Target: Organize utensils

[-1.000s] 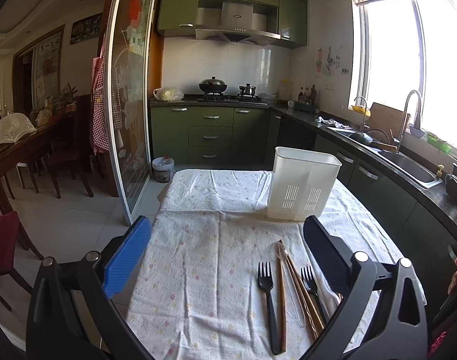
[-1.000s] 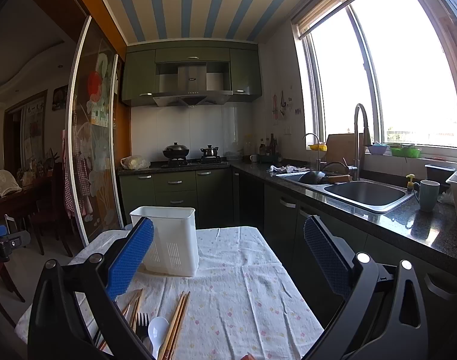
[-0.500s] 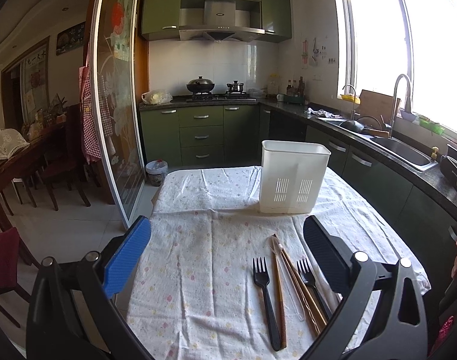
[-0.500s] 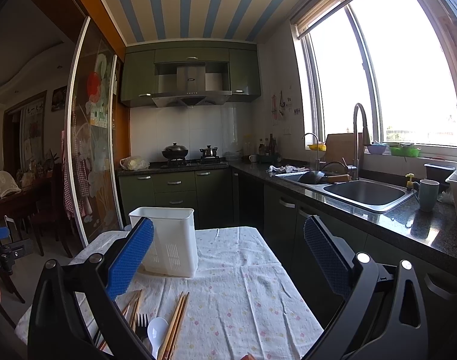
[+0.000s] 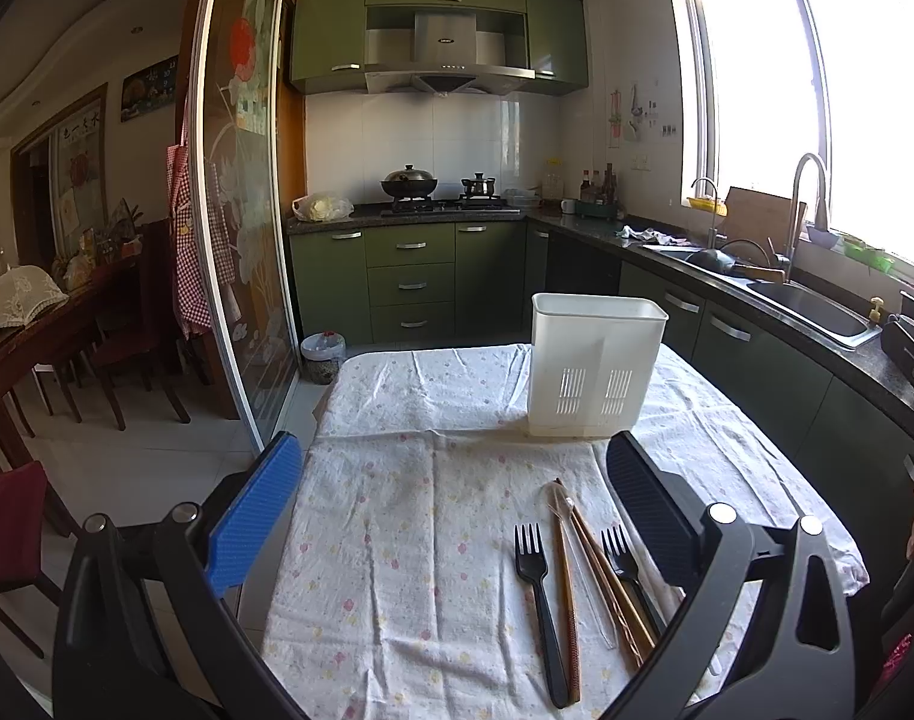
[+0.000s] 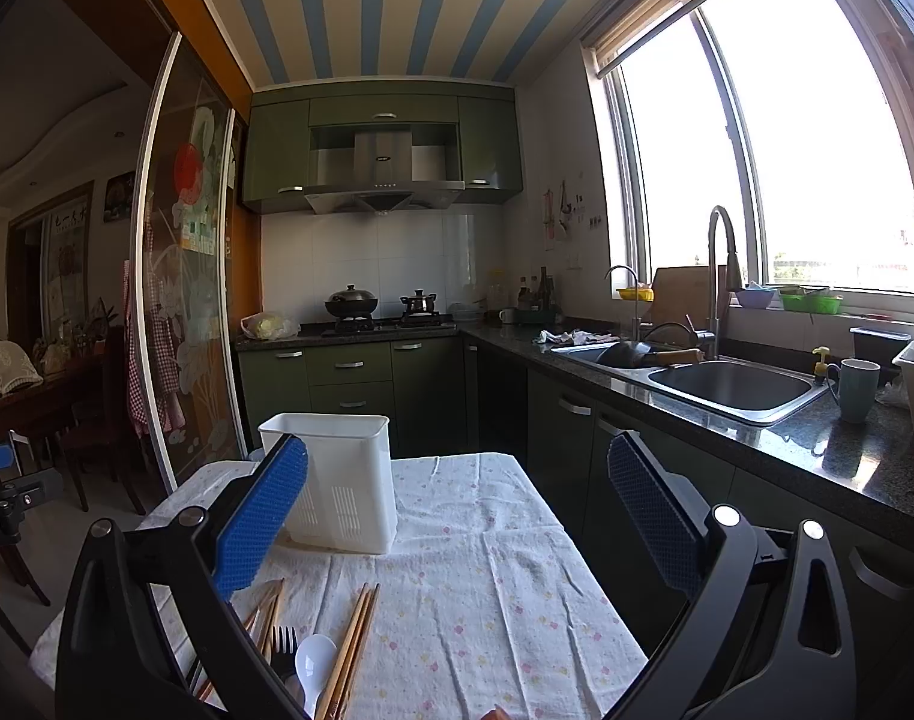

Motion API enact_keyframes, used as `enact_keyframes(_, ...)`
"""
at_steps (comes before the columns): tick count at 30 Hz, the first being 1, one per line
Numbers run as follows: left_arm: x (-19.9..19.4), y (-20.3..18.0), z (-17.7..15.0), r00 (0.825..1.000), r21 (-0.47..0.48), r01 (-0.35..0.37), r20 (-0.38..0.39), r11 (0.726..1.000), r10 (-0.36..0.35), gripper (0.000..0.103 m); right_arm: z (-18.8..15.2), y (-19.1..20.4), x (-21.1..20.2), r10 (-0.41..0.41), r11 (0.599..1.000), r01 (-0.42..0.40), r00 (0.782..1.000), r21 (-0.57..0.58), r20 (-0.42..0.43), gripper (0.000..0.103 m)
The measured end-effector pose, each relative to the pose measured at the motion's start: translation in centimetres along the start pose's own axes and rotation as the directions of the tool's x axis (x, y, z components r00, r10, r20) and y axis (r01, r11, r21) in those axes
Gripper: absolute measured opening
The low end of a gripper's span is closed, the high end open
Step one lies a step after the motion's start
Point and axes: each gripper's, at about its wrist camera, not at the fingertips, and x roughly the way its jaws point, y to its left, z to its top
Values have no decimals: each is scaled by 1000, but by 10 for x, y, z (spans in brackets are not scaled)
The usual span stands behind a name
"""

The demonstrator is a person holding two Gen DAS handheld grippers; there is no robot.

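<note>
A white slotted utensil holder [image 5: 595, 363] [image 6: 336, 483] stands upright on the cloth-covered table [image 5: 396, 516]. Nearer me lie a black fork [image 5: 538, 600], brown chopsticks [image 5: 568, 594], a clear plastic utensil and a second black fork [image 5: 628, 564]. My left gripper [image 5: 457, 504] is open above the cloth, left of the utensils, with nothing between its fingers. In the right wrist view a pair of chopsticks [image 6: 351, 648], a white spoon [image 6: 312, 663] and a fork [image 6: 284, 645] lie low left. My right gripper [image 6: 457, 510] is open and holds nothing.
Dark counter with a sink [image 6: 733, 387] and tap runs along the right, a mug [image 6: 856, 390] on it. Green cabinets and a stove with pots [image 5: 408, 186] stand at the back. A glass sliding door [image 5: 240, 228] and dining chairs are left. The table's edges drop off left and right.
The left wrist view has swung a little to the right and tilted, so the holder and utensils sit slightly further left in frame. The right gripper has barely moved.
</note>
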Motion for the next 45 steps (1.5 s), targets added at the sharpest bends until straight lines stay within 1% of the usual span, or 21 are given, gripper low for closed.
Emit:
enact_keyframes(9,0,0,0,1000,2,0,-1,1000,0,97,0,0,0,0,1000,0,1000,0,-1,99)
enact_keyframes(18,4,-1,-1,999,-2,28,-26,1000,-28,97,0,-1,0,5,1000,-5,1000,-2,-3,99)
enact_keyframes(20,8,-2,-1,997,-8,59,-51,998,-59,97,0,0,2,14,1000,-14,1000,-9,-11,99)
enact_keyframes(22,15,-4,-1,992,-12,84,-93,996,-85,97,0,2,5,35,999,-36,999,-25,-31,99)
enact_keyframes(23,20,-6,-1,987,-14,102,-121,995,-103,97,1,3,8,55,998,-57,997,-30,-52,99)
enact_keyframes(24,27,-7,0,980,-21,123,-157,992,-124,97,2,3,13,92,995,-95,992,-33,-89,99)
enact_keyframes(25,35,-8,-2,970,-34,141,-197,989,-145,97,2,4,19,132,990,-136,982,-29,-133,99)
enact_keyframes(26,44,-7,-3,955,-55,164,-242,985,-173,97,1,4,28,166,985,-173,967,-22,-192,99)
enact_keyframes(27,55,-7,-4,934,-82,189,-292,978,-205,97,-1,6,39,200,978,-210,945,-11,-258,99)
enact_keyframes(28,66,-6,-5,909,-110,209,-345,972,-234,97,-3,7,50,226,971,-238,918,4,-325,99)
enact_keyframes(31,94,-5,-11,834,-177,248,-461,953,-303,97,-17,7,82,280,956,-286,818,67,-502,99)
enact_keyframes(35,121,-9,-20,754,-258,245,-556,935,-351,97,-36,3,112,343,936,-310,687,169,-640,99)
enact_keyframes(36,127,-11,-23,730,-267,240,-583,933,-355,97,-41,3,118,365,927,-319,652,197,-664,99)
enact_keyframes(37,133,-14,-27,703,-268,243,-614,932,-360,97,-45,3,123,385,919,-326,619,223,-685,99)
enact_keyframes(38,139,-19,-31,673,-268,250,-642,930,-366,97,-49,3,127,395,914,-326,591,240,-703,99)
enact_keyframes(39,145,-22,-35,643,-272,253,-669,928,-371,97,-52,3,130,399,912,-326,574,248,-715,99)
enact_keyframes(40,151,-26,-39,613,-277,249,-697,928,-373,97,-54,3,133,398,913,-325,564,248,-724,99)
enact_keyframes(41,156,-28,-44,584,-285,243,-720,927,-374,97,-56,4,134,393,914,-324,560,244,-729,99)
enact_keyframes(42,162,-30,-48,560,-288,235,-740,928,-372,97,-57,3,134,390,915,-322,558,242,-732,99)
enact_keyframes(43,167,-32,-52,545,-286,223,-756,932,-362,96,-57,3,134,390,915,-321,555,244,-735,99)
enact_keyframes(45,176,-34,-59,535,-266,190,-779,945,-327,96,-58,1,133,389,916,-320,554,244,-736,99)
